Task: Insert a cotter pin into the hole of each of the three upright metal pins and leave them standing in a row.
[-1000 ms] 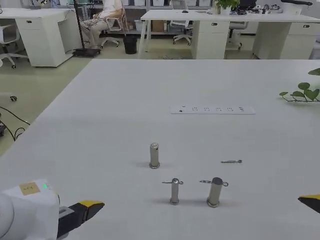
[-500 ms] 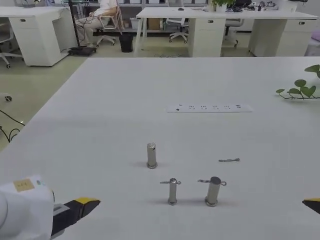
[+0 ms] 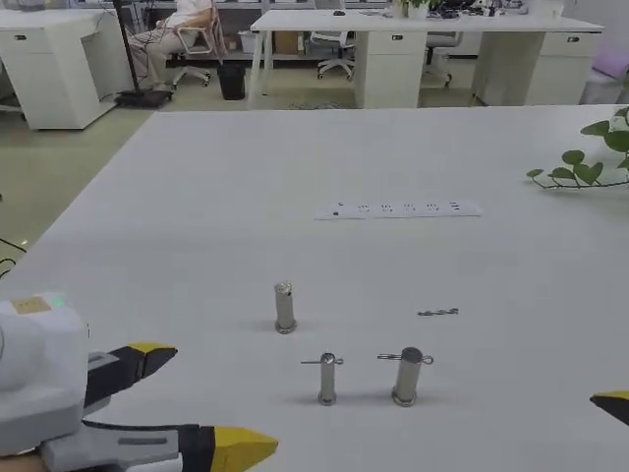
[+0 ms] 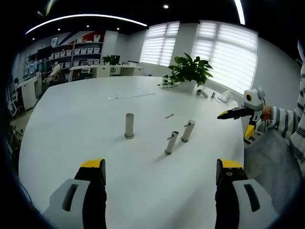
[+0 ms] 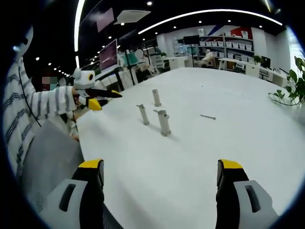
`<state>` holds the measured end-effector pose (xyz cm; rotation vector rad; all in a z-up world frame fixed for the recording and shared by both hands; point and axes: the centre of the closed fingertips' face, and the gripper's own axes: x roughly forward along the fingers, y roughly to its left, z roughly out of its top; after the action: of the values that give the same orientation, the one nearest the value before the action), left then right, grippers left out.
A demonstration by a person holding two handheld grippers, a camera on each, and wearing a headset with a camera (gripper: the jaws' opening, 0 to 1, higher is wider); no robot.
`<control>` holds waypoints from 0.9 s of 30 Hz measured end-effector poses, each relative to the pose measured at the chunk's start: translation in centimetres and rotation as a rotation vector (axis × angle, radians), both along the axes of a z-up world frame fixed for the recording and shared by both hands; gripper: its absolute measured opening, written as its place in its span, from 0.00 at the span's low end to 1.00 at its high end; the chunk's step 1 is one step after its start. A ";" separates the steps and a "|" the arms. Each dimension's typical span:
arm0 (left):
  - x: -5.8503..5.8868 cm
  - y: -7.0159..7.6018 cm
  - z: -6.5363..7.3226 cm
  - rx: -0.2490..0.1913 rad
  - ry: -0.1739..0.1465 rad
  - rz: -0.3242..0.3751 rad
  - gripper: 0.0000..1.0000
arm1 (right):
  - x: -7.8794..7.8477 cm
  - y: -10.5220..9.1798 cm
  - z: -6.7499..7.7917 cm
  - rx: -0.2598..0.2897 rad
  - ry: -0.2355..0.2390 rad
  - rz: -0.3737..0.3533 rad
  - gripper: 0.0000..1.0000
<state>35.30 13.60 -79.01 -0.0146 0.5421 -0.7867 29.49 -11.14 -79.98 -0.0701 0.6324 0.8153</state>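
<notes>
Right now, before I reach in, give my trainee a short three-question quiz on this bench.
1. True or false: the rear pin already carries a cotter pin.
2. Counting the front-left pin and front-right pin too, how many pins hold one? A one, B two, C three.
3. Fill in: in the head view the loose cotter pin lies to the ___ of the rear pin.
Key: 1 false; 2 B; 3 right.
</notes>
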 end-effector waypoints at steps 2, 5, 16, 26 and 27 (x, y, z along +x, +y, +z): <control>0.6 0.1 0.1 0.008 -0.004 0.000 0.96 | 0.0 0.0 0.1 0.003 0.002 -0.003 1.00; 1.6 0.2 0.4 0.010 -0.015 0.009 0.94 | 0.0 -0.1 0.2 -0.003 -0.004 -0.006 1.00; 5.6 0.8 1.7 -0.022 -0.035 0.089 0.89 | 0.0 -0.8 0.4 -0.008 -0.007 -0.027 1.00; 8.4 1.0 1.3 -0.028 -0.028 0.157 0.85 | 0.0 -1.3 0.2 -0.018 0.004 -0.035 1.00; 8.6 1.0 1.3 -0.028 -0.027 0.163 0.84 | 0.0 -1.3 0.2 -0.019 0.003 -0.035 1.00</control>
<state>43.95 14.62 -77.71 -0.0732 0.4971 -0.6345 29.52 -12.41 -79.74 -0.0744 0.6428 0.7758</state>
